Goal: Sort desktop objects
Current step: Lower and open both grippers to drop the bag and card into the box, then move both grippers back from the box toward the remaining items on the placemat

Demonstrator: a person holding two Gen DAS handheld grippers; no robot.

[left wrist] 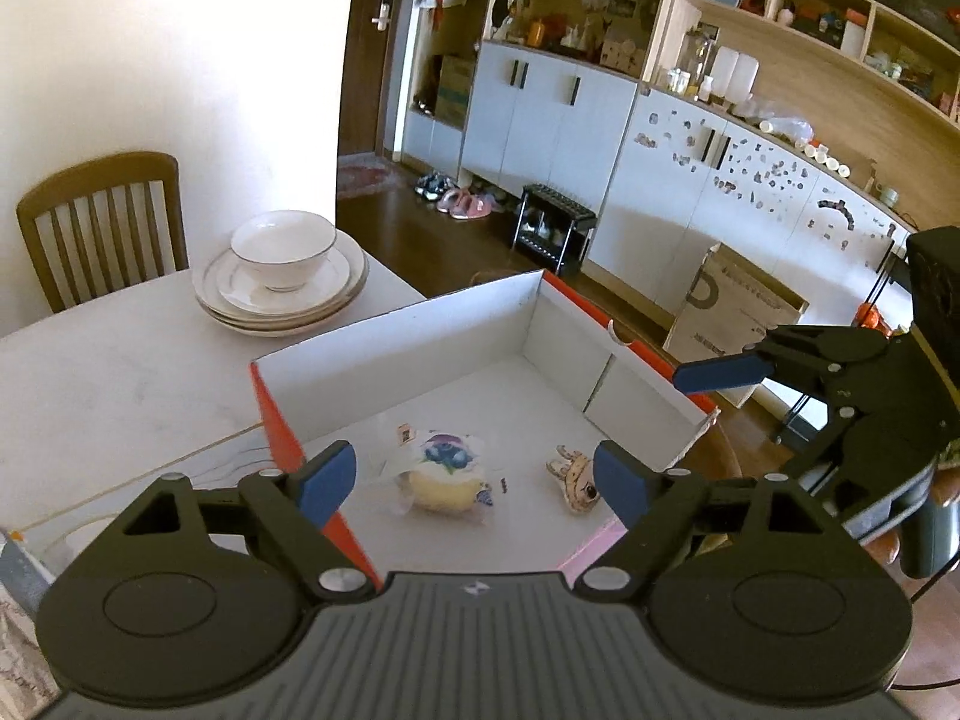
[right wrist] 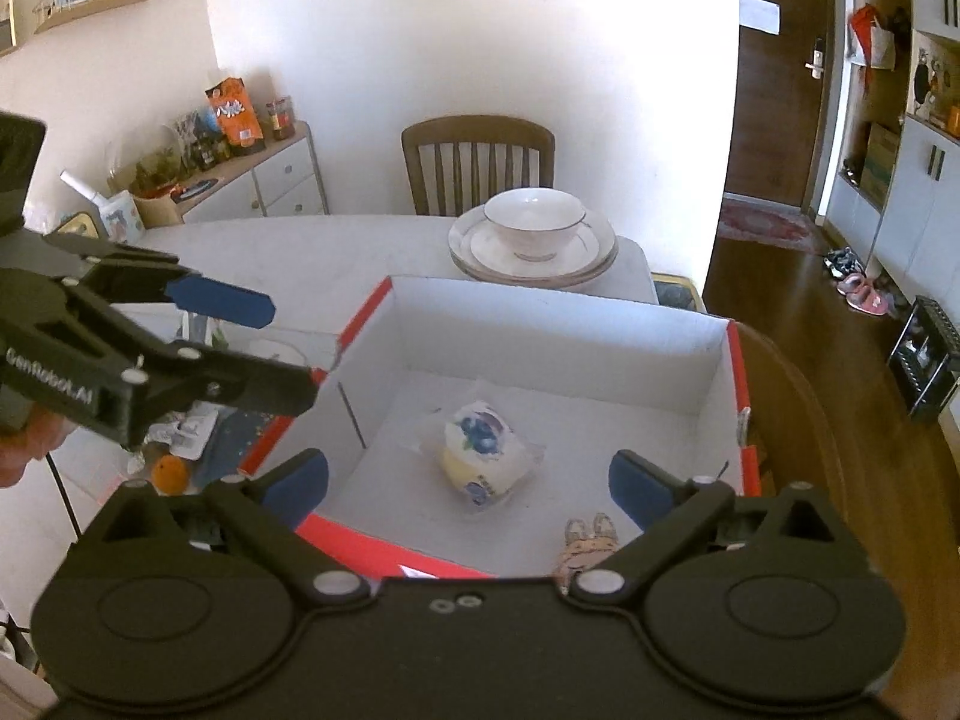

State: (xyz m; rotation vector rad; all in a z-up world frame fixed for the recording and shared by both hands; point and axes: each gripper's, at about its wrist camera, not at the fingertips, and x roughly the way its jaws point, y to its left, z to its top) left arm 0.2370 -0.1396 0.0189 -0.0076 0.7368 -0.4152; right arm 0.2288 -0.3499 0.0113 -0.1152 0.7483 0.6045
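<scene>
A red cardboard box (left wrist: 420, 324) (right wrist: 540, 312) with a white inside stands on the white table. On its floor lie a plastic-wrapped yellow cake with a blue picture (left wrist: 444, 477) (right wrist: 483, 459) and a small tan cartoon charm (left wrist: 573, 471) (right wrist: 591, 534). My left gripper (left wrist: 474, 480) hovers above the box's near side, open, with nothing between its blue pads. My right gripper (right wrist: 468, 483) hangs over the box too, open and empty. Each gripper shows in the other's view: the right one (left wrist: 726, 369) at the right, the left one (right wrist: 222, 300) at the left.
A white bowl on stacked plates (left wrist: 282, 276) (right wrist: 534, 240) sits at the table's far end, by a wooden chair (left wrist: 102, 222) (right wrist: 477, 162). Left of the box lie an orange (right wrist: 170, 473) and small packets (right wrist: 192, 426). Cabinets, shoes and a carton (left wrist: 732, 306) stand on the floor beyond.
</scene>
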